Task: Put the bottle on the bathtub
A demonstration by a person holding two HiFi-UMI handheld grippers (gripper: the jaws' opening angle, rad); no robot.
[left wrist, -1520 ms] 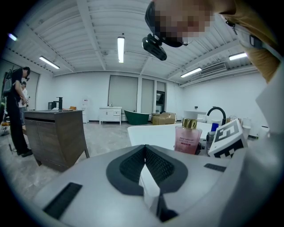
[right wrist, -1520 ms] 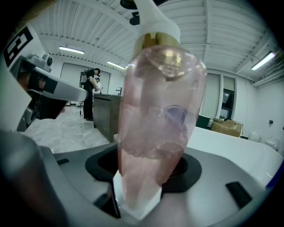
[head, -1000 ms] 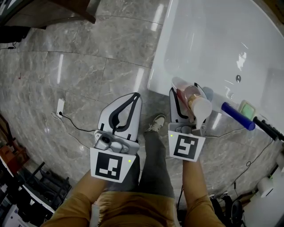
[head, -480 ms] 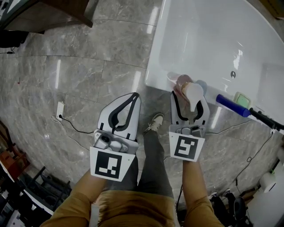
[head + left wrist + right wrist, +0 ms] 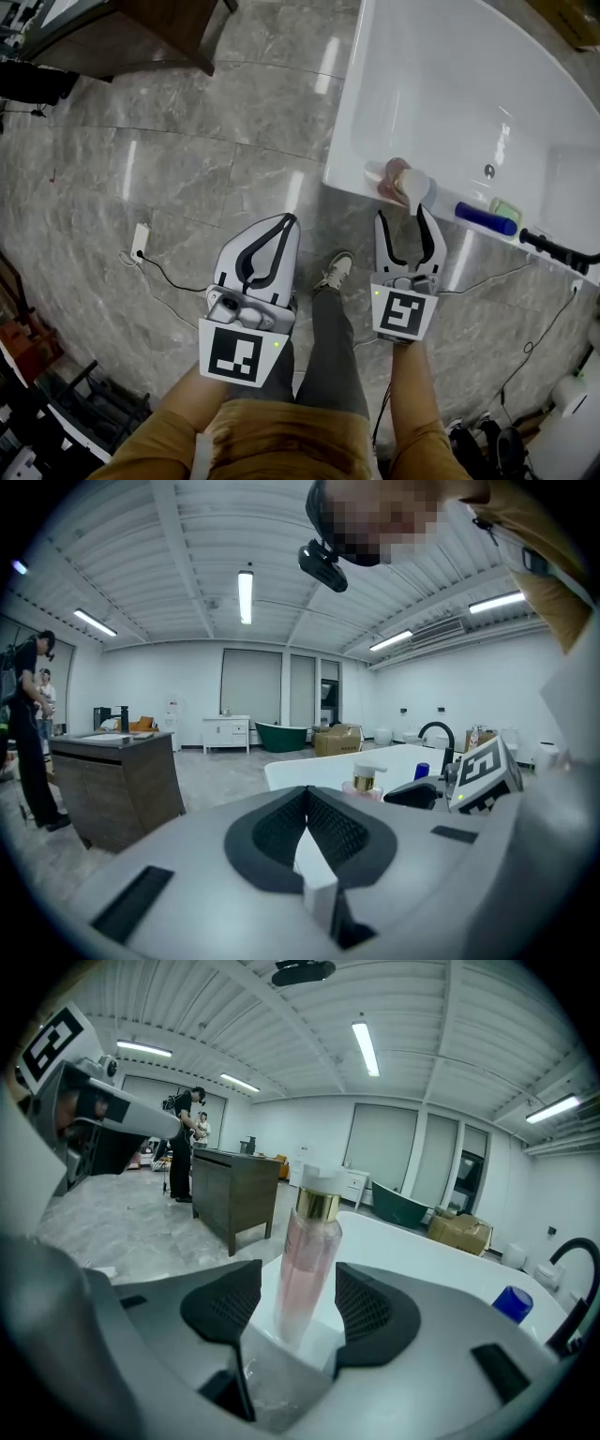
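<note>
A clear pink pump bottle [image 5: 410, 185] with a gold collar and white cap stands upright on the white bathtub's rim [image 5: 349, 169]. My right gripper [image 5: 405, 215] is open just in front of it. In the right gripper view the bottle [image 5: 307, 1260] rises between the two dark pads [image 5: 225, 1305] with a gap on each side. My left gripper [image 5: 286, 221] hangs over the marble floor, shut and holding nothing; in its own view the jaws [image 5: 307, 795] meet, and the bottle [image 5: 361, 782] shows beyond them on the bathtub [image 5: 309, 766].
Along the rim to the right lie a blue bottle [image 5: 486, 218], a green soap block [image 5: 507, 210] and a black faucet [image 5: 555, 249]. A dark wooden cabinet [image 5: 141, 28] stands at the far left. A cable and plug [image 5: 141, 242] lie on the floor. People stand in the background [image 5: 28, 724].
My right gripper carried the bottle forward to the bathtub rim, let go of it and drew back a little. The left gripper has barely moved.
</note>
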